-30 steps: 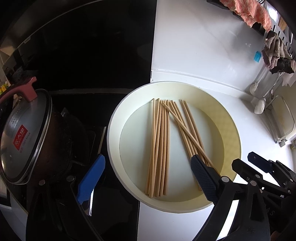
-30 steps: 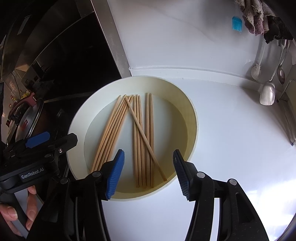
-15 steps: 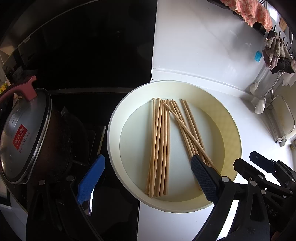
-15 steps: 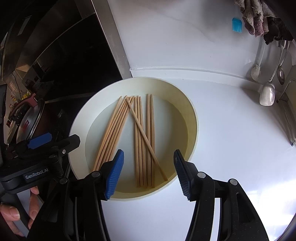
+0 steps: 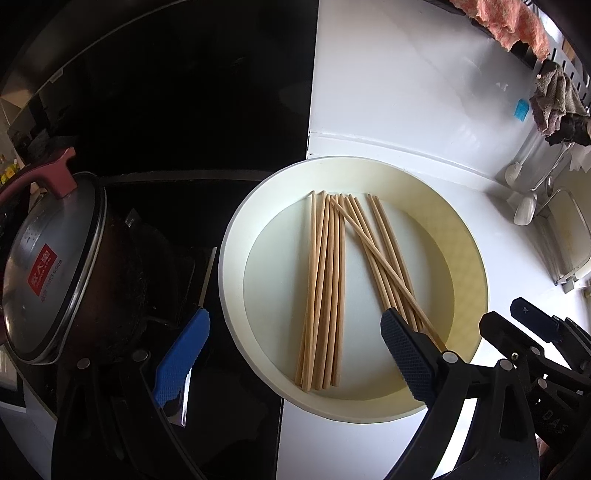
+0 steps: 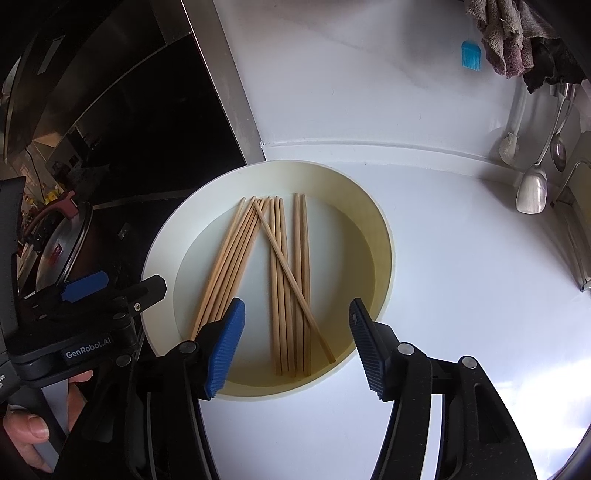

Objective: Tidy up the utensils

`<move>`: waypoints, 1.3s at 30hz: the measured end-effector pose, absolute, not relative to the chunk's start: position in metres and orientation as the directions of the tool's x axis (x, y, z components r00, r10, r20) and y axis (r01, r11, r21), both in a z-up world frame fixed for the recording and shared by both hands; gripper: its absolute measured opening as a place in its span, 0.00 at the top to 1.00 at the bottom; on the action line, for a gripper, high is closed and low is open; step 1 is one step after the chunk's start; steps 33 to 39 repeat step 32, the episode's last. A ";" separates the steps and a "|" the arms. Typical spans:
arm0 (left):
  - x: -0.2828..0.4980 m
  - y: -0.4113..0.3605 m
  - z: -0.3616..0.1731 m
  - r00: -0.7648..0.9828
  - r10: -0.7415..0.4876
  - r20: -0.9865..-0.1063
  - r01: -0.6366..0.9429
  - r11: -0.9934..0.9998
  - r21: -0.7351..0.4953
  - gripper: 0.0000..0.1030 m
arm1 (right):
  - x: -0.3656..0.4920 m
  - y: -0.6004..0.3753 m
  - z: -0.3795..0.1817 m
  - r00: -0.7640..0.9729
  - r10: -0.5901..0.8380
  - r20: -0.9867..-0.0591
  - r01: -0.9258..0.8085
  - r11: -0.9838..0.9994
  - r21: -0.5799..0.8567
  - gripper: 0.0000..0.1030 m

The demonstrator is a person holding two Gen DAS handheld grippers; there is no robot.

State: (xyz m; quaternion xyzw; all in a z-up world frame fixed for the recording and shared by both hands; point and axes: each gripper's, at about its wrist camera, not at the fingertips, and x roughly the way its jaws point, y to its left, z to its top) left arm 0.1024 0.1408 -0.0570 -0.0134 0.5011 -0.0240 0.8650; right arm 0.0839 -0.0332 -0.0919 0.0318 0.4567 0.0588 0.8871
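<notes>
Several wooden chopsticks (image 5: 328,280) lie in a round cream basin (image 5: 236,236) on the white counter. They form two bundles, and one chopstick (image 6: 291,277) lies slanted across the right bundle. My left gripper (image 5: 291,354) is open and empty, hovering over the basin's near left rim. My right gripper (image 6: 295,343) is open and empty, hovering above the near ends of the right bundle (image 6: 291,295). The basin also shows in the right wrist view (image 6: 384,236). The left gripper's body is seen at the left of the right wrist view.
A pot with a glass lid (image 5: 48,266) sits on the black stove (image 5: 147,110) left of the basin. A ladle (image 6: 532,188), a spoon (image 6: 557,147) and a brush (image 6: 511,140) hang at the right wall, with cloths (image 6: 509,33) above. A rack (image 5: 569,236) stands at far right.
Both grippers drifted slightly closer over the basin; the chopsticks have not moved. Both stay open.
</notes>
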 end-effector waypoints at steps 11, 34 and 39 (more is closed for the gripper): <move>0.102 0.141 -0.057 0.495 -0.040 -0.868 0.021 0.999 -0.034 0.10 | 0.084 -0.032 -0.091 0.573 0.132 -0.808 -0.071 0.991 0.112 0.45; 0.093 0.138 -0.051 0.495 -0.014 -0.869 0.014 1.000 -0.009 0.09 | 0.080 -0.032 -0.091 0.576 0.142 -0.805 -0.074 0.990 0.122 0.43; 0.093 0.138 -0.051 0.495 -0.014 -0.869 0.014 1.000 -0.009 0.09 | 0.080 -0.032 -0.091 0.576 0.142 -0.805 -0.074 0.990 0.122 0.43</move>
